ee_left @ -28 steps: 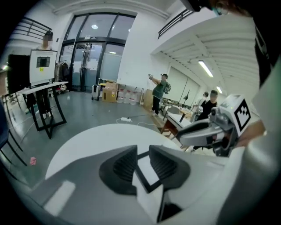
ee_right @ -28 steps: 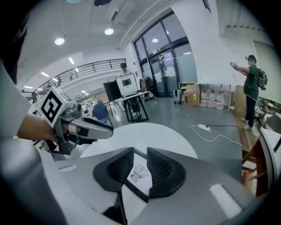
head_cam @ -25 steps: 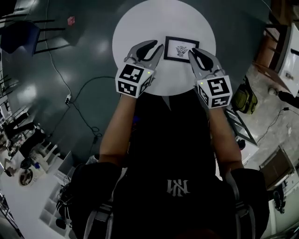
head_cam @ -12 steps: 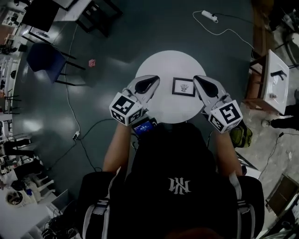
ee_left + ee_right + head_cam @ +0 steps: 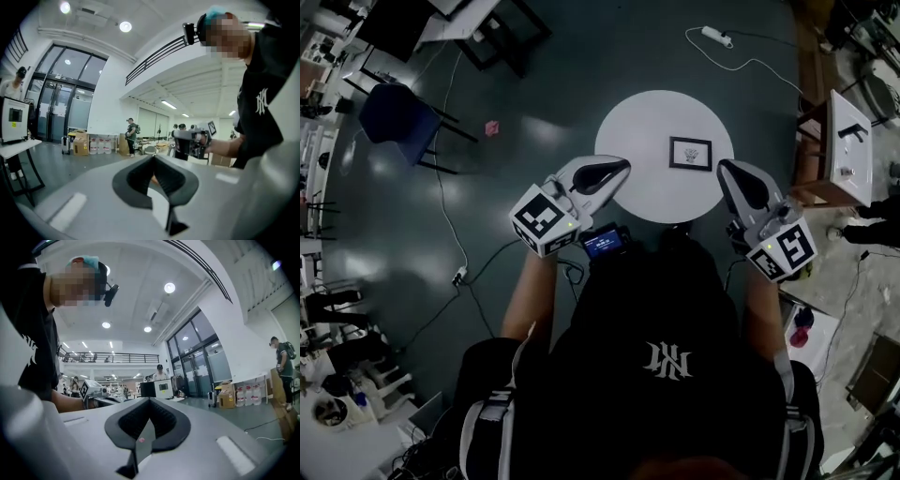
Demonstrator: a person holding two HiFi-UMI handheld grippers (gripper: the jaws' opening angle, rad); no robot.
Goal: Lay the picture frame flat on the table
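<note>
The black picture frame (image 5: 690, 153) with a white print lies flat on the round white table (image 5: 647, 183), right of its middle. My left gripper (image 5: 622, 168) hangs over the table's near left edge, shut and empty. At the table's near right edge, clear of the frame, my right gripper (image 5: 730, 169) is also shut with nothing in it. Both are raised well above the tabletop. In the left gripper view the left gripper (image 5: 152, 160) points out into the hall, jaws together. The right gripper (image 5: 150, 401) does the same in the right gripper view; neither view shows the frame.
A blue chair (image 5: 394, 114) stands far left on the dark floor. A power strip (image 5: 715, 36) and cable lie beyond the table. A white cabinet (image 5: 847, 150) stands at the right. A small screen device (image 5: 606, 243) sits at the person's chest. Several people stand in the hall.
Both grippers have closed and drawn back from the frame toward the body. The head camera has risen, so the table looks smaller. The frame stays flat.
</note>
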